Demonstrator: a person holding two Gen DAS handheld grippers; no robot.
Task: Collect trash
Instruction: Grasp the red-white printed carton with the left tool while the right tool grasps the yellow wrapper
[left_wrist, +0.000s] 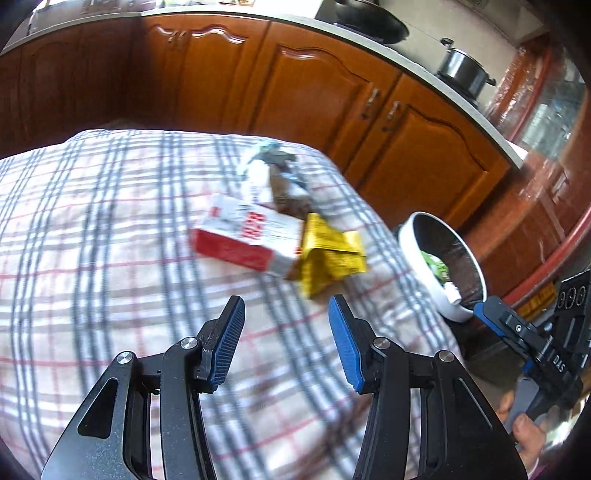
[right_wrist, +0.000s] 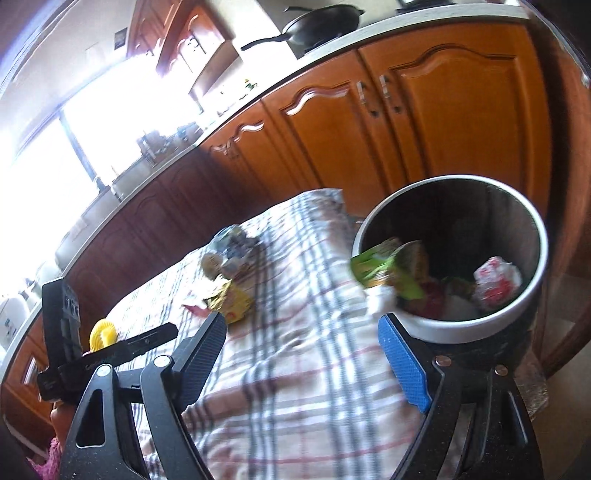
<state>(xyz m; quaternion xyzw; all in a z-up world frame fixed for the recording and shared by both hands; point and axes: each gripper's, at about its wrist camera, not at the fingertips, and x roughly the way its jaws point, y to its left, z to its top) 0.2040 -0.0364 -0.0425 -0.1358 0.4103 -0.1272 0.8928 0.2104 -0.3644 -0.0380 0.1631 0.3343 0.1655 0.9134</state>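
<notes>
Both our jaws are apart and hold nothing; our left gripper (left_wrist: 286, 314) should drop over the crumpled yellow foil wrapper (left_wrist: 330, 254) just ahead, then squeeze

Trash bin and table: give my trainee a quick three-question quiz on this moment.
1. True or false: the right tool holds a wrapper.
2. Which item lies nearest ahead of the left tool? A) the yellow packet B) the red and white box C) the crumpled clear wrapper
3. Fill in: the green wrapper sits at the rim of the ____.

Key: 1 false; 2 A; 3 trash bin.
</notes>
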